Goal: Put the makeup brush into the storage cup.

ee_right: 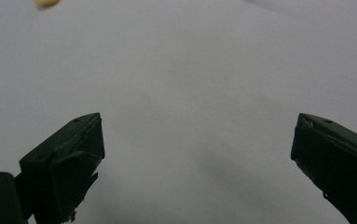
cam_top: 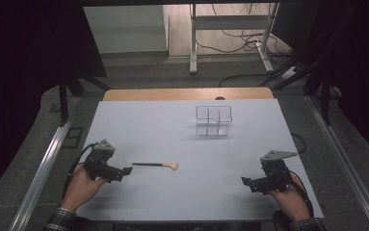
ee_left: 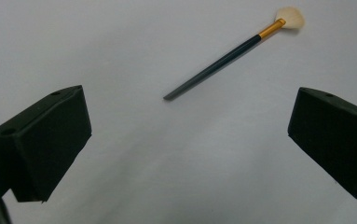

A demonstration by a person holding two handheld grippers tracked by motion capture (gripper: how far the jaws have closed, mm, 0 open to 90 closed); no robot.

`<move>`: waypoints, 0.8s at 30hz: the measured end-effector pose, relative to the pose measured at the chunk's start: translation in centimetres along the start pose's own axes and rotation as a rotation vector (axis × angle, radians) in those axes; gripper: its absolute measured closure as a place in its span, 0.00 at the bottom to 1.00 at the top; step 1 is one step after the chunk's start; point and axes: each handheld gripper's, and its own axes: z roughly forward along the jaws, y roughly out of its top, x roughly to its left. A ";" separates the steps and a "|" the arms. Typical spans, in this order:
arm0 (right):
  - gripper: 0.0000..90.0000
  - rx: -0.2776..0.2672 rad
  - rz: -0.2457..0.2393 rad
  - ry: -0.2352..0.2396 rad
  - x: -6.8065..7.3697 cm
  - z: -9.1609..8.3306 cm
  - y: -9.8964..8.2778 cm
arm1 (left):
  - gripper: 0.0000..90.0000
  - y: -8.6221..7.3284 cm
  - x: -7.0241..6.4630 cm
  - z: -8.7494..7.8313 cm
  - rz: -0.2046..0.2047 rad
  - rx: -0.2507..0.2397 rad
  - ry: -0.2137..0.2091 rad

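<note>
My left claw (cam_top: 127,170) hovers low over the white desk (cam_top: 138,130), jaws spread wide and empty, just beside the dark handle tip of a makeup brush (cam_top: 155,165) lying flat. My right claw (cam_top: 246,181), also wide apart and empty, rests well apart from it; a clear organizer (cam_top: 213,120) stands farther back.

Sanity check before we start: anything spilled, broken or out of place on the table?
Nothing stands out. A brush lies flat on the table just ahead of the left gripper, intact. A clear divided holder stands upright farther back. The right gripper is open over bare table, as is the left.
</note>
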 end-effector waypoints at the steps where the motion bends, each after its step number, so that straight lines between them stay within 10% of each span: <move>1: 0.03 0.000 0.000 0.000 0.0 0.0 0.0 | 0.00 0.1 0.1 0.1 0.008 0.003 0.003; 24: 0.00 -0.013 0.023 -0.064 0.0 -0.1 0.0 | 0.00 2.7 0.8 1.6 0.074 0.056 0.021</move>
